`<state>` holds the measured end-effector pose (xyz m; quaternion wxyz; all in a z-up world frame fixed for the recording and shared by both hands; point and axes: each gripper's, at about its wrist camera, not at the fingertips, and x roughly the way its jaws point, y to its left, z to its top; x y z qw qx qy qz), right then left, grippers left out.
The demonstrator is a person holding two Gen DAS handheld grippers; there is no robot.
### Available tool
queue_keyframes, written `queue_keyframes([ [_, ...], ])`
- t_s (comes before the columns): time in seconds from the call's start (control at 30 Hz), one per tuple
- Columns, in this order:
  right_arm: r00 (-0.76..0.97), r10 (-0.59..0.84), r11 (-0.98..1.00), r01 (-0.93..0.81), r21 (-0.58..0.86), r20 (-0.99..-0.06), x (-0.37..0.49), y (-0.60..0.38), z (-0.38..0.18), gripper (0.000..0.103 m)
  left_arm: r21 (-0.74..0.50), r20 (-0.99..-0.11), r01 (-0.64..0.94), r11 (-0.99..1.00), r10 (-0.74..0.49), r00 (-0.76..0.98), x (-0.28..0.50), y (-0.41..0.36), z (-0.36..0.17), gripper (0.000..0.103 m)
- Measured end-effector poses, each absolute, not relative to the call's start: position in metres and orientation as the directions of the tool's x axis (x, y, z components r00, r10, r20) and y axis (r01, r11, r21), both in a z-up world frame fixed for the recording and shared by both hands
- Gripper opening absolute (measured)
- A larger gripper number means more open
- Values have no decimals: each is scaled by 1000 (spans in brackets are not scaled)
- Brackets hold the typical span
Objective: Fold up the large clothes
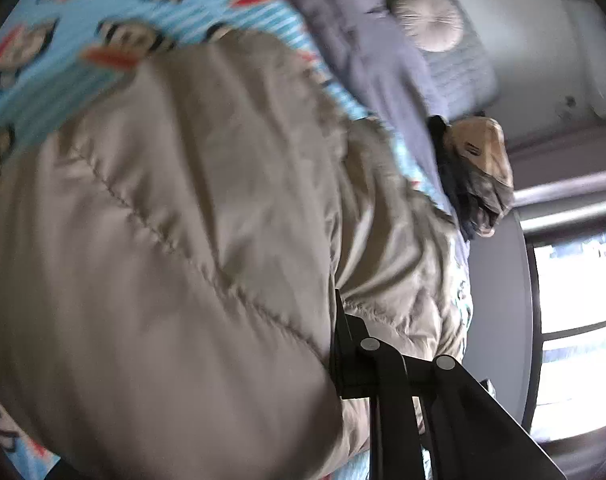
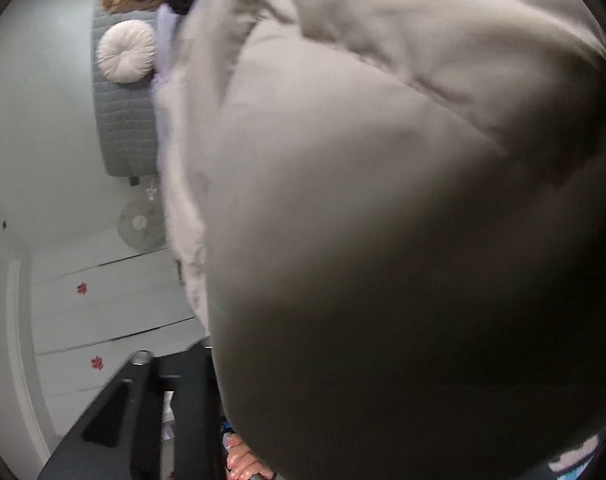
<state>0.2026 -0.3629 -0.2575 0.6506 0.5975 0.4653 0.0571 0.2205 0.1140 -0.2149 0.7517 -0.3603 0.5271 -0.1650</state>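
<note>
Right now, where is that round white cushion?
In both wrist views the round cushion lies near the top, on a grey quilted pillow, just beyond the puffy beige jacket.

My left tongs [image 1: 343,344] pinch the puffy tan coat [image 1: 175,220]. It lies on a blue monkey sheet [image 1: 103,12]. A round pillow [image 1: 429,20] sits far back.

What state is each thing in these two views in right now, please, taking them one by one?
Beige puffer jacket: bunched up, lifted close to both cameras, partly over the cartoon-print sheet.
Left claw: closed on a jacket fold.
Right claw: fingers close together at the jacket's edge; grip hidden.
Round cushion: resting against the grey quilted headboard.
</note>
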Motion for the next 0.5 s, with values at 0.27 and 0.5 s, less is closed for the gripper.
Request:
queue_keyframes([
  [0.27,573,636,348,386,855,-517,170,-362,-201,26,-742,-632,-38,670,-679,373,183,121,-166,22],
  [0.5,530,625,397,417,818,-573,91,-352,-187,26,-738,-658,-8,675,-716,231,98,150,-169,22],
])
